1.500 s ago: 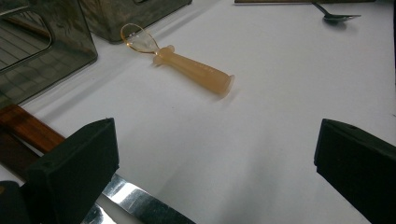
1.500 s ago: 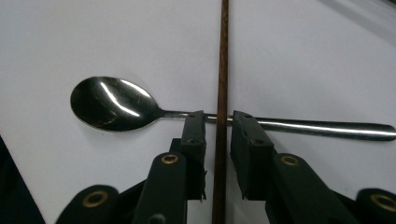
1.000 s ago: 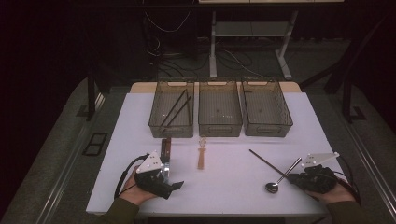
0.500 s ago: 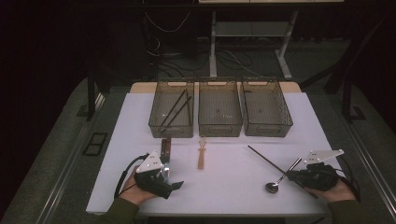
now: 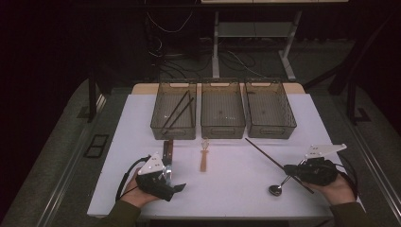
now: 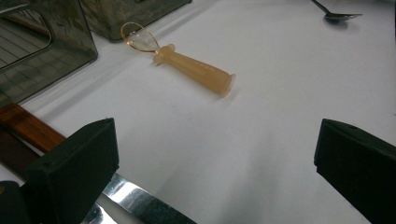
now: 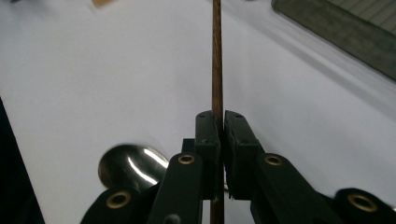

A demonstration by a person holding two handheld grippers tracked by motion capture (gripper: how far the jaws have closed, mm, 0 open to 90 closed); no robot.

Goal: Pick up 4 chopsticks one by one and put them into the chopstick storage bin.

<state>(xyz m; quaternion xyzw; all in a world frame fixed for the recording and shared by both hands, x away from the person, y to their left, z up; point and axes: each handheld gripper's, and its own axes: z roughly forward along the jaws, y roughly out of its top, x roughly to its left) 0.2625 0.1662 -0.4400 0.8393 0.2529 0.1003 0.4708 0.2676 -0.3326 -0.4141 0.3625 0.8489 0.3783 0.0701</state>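
Black jaws of the right gripper (image 7: 222, 135) stay clamped on a thin dark-brown wooden chopstick (image 5: 272, 158) – its tip barely shifted since a second ago, so the lift seems just begun; beside it lies a steel spoon (image 5: 278, 187); the left gripper (image 5: 176, 188) gapes empty over the white table (image 5: 227, 194).

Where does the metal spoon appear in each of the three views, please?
High view: spoon lower right, just left of the right gripper.
Left gripper view: top right corner, far across the white table.
Right gripper view: bowl at lower left, beside the jaws.
Shared landmark: the white table.
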